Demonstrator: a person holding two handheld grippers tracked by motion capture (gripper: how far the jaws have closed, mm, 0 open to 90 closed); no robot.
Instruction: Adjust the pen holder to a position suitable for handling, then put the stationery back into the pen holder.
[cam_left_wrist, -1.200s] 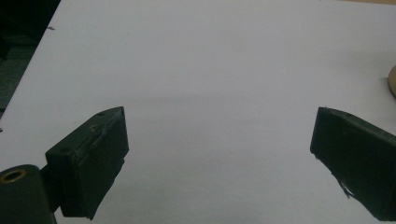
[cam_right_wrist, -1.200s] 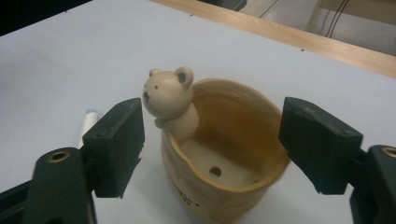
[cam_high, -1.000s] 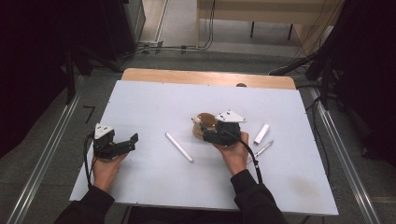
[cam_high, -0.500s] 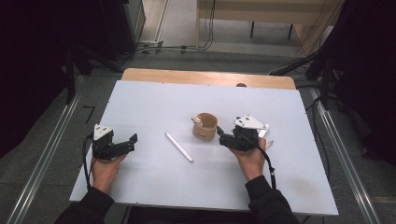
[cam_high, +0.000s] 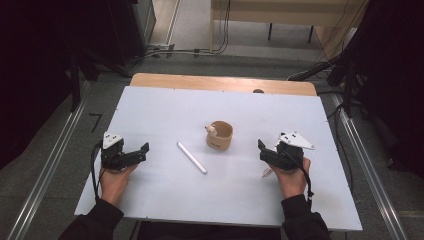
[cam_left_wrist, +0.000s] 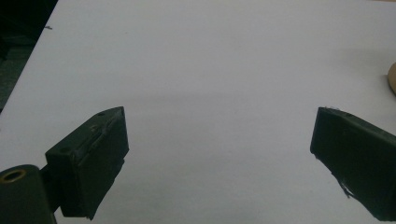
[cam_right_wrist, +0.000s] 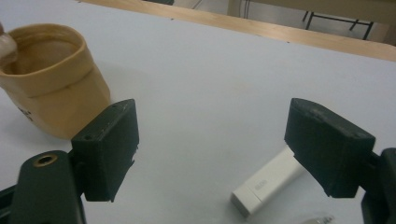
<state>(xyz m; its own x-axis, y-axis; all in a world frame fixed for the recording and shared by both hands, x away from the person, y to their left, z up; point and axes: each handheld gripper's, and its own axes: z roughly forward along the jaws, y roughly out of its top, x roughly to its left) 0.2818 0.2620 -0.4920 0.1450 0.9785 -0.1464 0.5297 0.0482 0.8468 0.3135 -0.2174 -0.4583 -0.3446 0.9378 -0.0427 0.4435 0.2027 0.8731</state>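
Jaws on both my grippers are wide open, holding nothing. On the big table (cam_high: 150, 115) stands the tan cup (cam_high: 219, 135). My right gripper (cam_right_wrist: 212, 154) hangs over the small white stick (cam_right_wrist: 268, 180); next I should lower and pinch it.

Both grippers (cam_high: 131, 154) (cam_high: 268, 153) agape, apart

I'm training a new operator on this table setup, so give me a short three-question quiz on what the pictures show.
1. True or false: the right claw is shut on the tan cup.
2. Which lies nearest the right claw? A) the white stick B) the small white block C) the left claw
3. Fill in: both claws stand ____.

Key: 1 false, it is open and holds nothing; 2 B; 3 open.
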